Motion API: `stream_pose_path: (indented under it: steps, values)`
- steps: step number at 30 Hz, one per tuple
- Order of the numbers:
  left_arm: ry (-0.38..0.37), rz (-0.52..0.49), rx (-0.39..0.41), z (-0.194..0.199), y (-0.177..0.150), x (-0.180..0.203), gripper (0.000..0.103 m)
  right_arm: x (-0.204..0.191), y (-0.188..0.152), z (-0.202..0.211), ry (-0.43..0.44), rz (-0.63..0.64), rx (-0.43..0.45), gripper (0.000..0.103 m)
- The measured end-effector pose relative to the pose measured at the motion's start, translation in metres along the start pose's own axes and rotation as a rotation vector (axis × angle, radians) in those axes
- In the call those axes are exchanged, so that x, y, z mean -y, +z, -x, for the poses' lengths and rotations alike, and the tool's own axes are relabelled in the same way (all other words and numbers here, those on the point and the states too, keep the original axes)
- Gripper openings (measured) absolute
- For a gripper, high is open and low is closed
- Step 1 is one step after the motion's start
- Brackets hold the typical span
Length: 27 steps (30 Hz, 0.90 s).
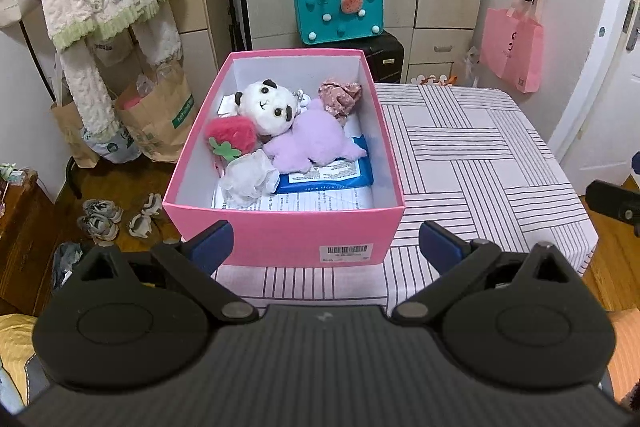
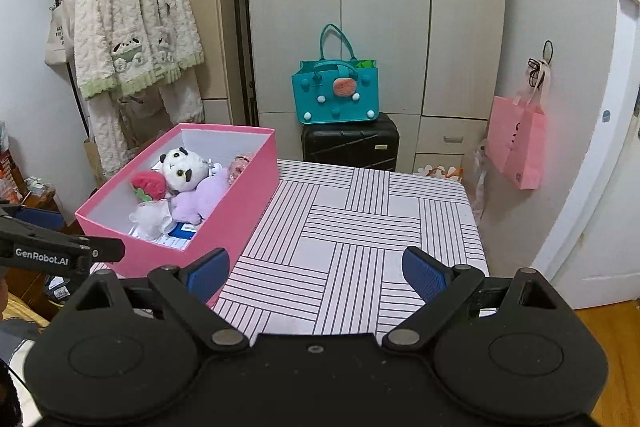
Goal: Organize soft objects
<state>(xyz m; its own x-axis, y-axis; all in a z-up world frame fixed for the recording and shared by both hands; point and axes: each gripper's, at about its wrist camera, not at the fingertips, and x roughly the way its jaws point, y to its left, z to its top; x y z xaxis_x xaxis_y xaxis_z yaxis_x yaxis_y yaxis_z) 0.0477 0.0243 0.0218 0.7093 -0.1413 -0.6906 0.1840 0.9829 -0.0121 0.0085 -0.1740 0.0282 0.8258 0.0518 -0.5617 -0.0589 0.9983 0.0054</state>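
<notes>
A pink box [image 1: 288, 231] [image 2: 236, 211] stands on the table's left side. Inside lie a white panda plush [image 1: 266, 107] [image 2: 185, 167], a red strawberry plush [image 1: 232, 137] [image 2: 149, 185], a lilac plush [image 1: 314, 141] [image 2: 200, 201], a white frilly scrunchie [image 1: 248, 181] [image 2: 152, 217], a floral pink cloth [image 1: 340, 97] and a blue wipes pack [image 1: 332, 177]. My left gripper [image 1: 326, 247] is open just before the box's near wall, holding nothing. My right gripper [image 2: 316, 271] is open above the striped tablecloth [image 2: 360, 227], right of the box, with nothing between its fingers.
A teal felt bag [image 2: 336, 91] sits on a black suitcase [image 2: 350, 143] behind the table. A fleecy robe [image 2: 136, 19] hangs on a rack at the left, a pink bag [image 2: 520, 143] on the right wall. Paper bags [image 1: 156, 119] and shoes [image 1: 100, 219] lie on the floor.
</notes>
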Motion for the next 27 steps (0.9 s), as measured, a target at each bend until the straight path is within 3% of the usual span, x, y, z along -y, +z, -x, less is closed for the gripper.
stream_pose_path:
  steps: [12, 20, 27]
  values:
    - [0.057, -0.015, 0.067, 0.004, -0.009, 0.006, 0.1, 0.0, -0.007, 0.001, -0.019, -0.014, 0.022, 0.095]
    - [0.044, -0.03, 0.122, 0.002, -0.017, 0.012, 0.1, -0.003, -0.018, 0.006, -0.015, -0.017, 0.119, 0.095]
    - [0.038, -0.032, 0.161, 0.006, -0.023, 0.015, 0.1, -0.006, -0.024, 0.013, -0.061, 0.001, 0.19, 0.095]
